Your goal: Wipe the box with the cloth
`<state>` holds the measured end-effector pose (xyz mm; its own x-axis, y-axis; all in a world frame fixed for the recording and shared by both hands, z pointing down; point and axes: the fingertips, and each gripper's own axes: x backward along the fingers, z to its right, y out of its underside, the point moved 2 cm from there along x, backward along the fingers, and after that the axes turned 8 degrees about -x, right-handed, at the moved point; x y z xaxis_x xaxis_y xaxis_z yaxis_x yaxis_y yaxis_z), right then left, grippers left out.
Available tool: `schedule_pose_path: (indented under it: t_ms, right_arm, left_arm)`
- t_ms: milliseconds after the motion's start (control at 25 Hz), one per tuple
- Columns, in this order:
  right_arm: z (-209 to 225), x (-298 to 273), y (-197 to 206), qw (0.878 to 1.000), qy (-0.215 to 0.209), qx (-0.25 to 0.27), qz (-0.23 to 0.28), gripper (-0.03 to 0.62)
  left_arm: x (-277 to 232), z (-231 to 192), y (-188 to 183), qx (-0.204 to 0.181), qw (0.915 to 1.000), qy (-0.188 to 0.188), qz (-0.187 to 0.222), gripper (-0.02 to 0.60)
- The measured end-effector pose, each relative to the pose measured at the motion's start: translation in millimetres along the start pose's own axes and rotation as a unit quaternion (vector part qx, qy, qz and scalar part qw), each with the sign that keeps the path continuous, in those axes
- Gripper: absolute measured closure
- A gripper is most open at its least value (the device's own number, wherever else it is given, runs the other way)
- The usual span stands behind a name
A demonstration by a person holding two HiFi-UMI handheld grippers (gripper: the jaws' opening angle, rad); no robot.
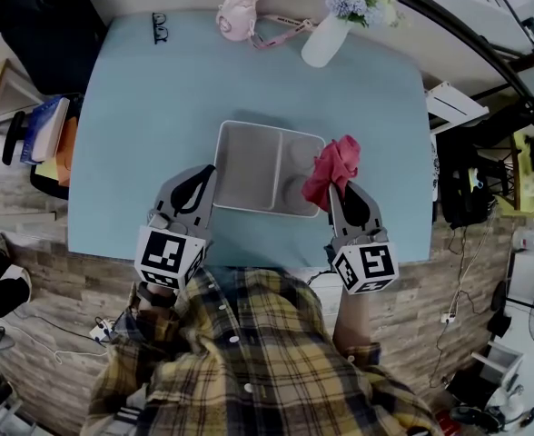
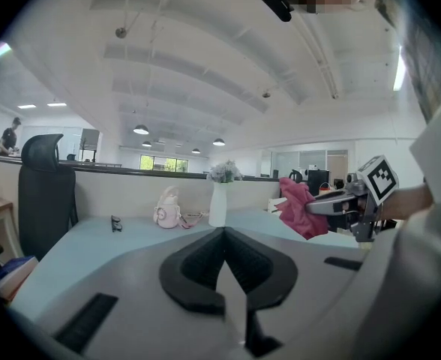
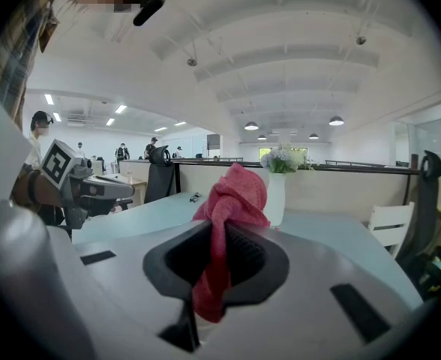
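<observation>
On the pale blue worktop [image 1: 131, 107], the left hand-held gripper [image 1: 207, 173] has its jaws pressed together with nothing between them. Its tips are just beside the near left corner of the shallow grey rectangular two-compartment box [image 1: 249, 166], which lies mid-worktop. At the box's right end, the crumpled red cloth [image 1: 333, 163] is pinched in the right hand-held gripper [image 1: 331, 189] and bunches above its tips.

The cloth [image 1: 333, 169] is red, the box [image 1: 265, 166] grey, the table [image 1: 140, 153] pale blue, the vase [image 1: 326, 42] white, the shirt [image 1: 258, 352] yellow-and-dark plaid.
</observation>
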<state>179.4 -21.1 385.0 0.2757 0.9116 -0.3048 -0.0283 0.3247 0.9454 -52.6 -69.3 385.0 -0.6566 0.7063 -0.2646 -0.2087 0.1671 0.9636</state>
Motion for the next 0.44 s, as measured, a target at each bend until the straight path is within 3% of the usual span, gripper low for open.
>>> schedule_pose_path:
  t_ms: [440]
  right_arm:
    - [7.4, -0.1, 0.6, 1.0, 0.002, 0.003, -0.003, 0.548]
  left_arm:
    - [-4.5, -4.4, 10.3, -0.004, 0.9995, 0.03, -0.009, 0.591]
